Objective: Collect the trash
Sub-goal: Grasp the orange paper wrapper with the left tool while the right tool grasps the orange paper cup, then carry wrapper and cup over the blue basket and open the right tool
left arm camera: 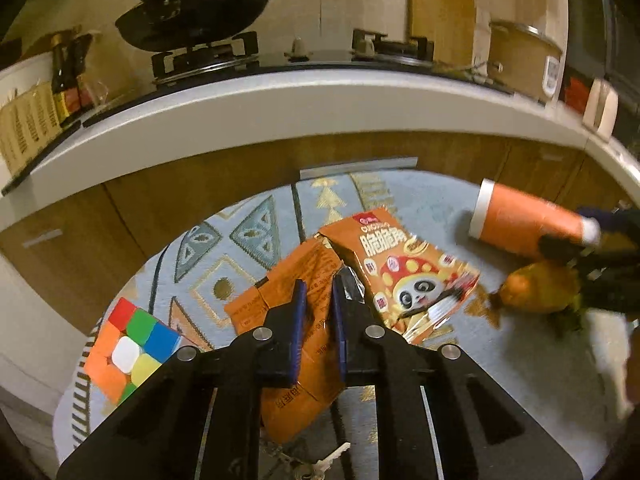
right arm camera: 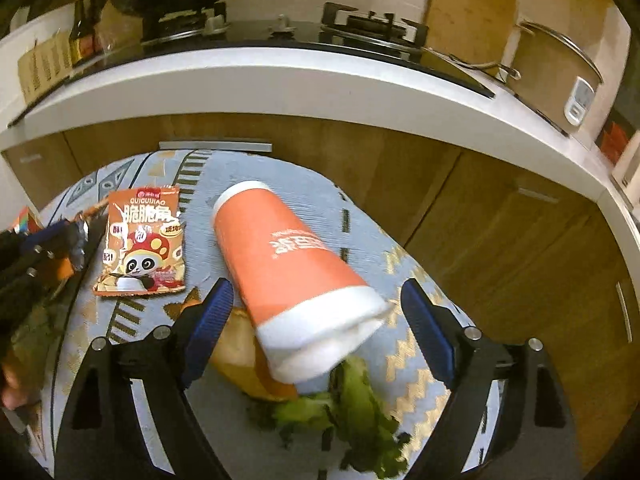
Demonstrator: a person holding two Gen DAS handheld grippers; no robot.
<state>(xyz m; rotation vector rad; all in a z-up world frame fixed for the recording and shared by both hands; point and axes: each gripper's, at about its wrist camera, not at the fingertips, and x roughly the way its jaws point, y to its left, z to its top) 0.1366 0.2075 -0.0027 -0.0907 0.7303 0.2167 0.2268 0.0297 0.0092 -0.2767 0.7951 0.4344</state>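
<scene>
Rug (left arm camera: 400, 200): cube (left arm camera: 130, 350) at left, wrapper (left arm camera: 304, 320) beside it, snack bag (left arm camera: 412, 276) right of the wrapper, cup (right arm camera: 296, 276) lying farther right. Peel (right arm camera: 244, 364) and greens (right arm camera: 360, 412) under the cup's near end. Counter (right arm camera: 280, 80) behind.

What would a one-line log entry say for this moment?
left gripper: shut on orange wrapper | right gripper: open around orange cup | panda snack bag: on mat

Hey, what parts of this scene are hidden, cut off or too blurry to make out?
- Left wrist view: keys mostly hidden behind the left gripper and the orange wrapper it pinches.
- Left wrist view: right gripper blurred and cut off at the edge.
- Right wrist view: peel partly covered by the cup.
- Right wrist view: cube cut off at the left edge.
</scene>
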